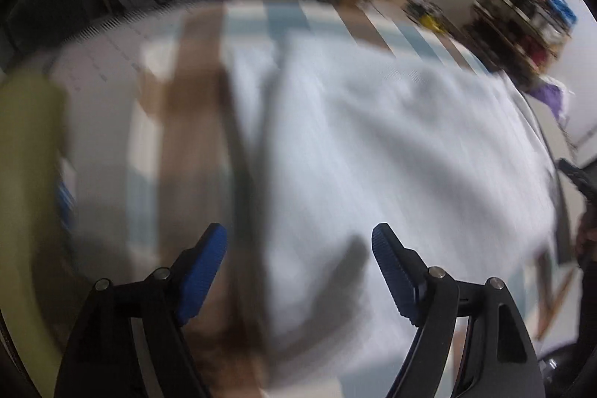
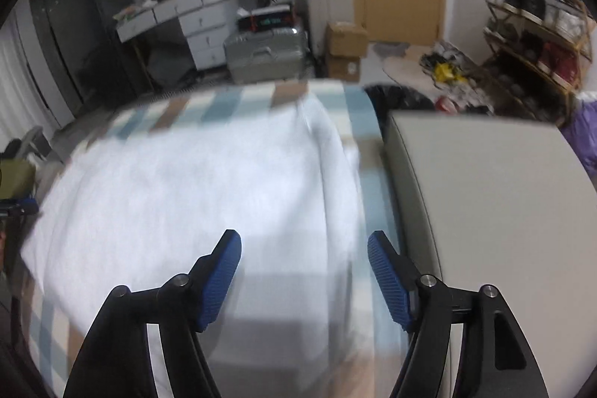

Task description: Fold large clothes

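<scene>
Two grippers hang over a bed (image 2: 238, 99) covered in a blue, cream and brown checked sheet, both tilted down toward it. The white garment (image 2: 179, 181) lies spread flat on that sheet, filling most of the bed's top; in the right wrist view one of its long edges runs as a rounded fold down the bed's right side. The left gripper (image 1: 298, 241) has its blue-padded jaws standing wide apart, nothing between them, with the garment (image 1: 391, 144) on the bed beyond (the left wrist view is heavily smeared, so finer detail is lost). A brown stripe of the sheet (image 1: 190, 144) runs beside the garment's left edge there. The right gripper (image 2: 304, 245) likewise holds its jaws well spread and empty, above the garment's near part. Just right of the bed stands a pale grey cabinet (image 2: 492, 196). Past the foot of the bed sit a silver suitcase (image 2: 265, 56) and stacked cardboard boxes (image 2: 345, 49).
</scene>
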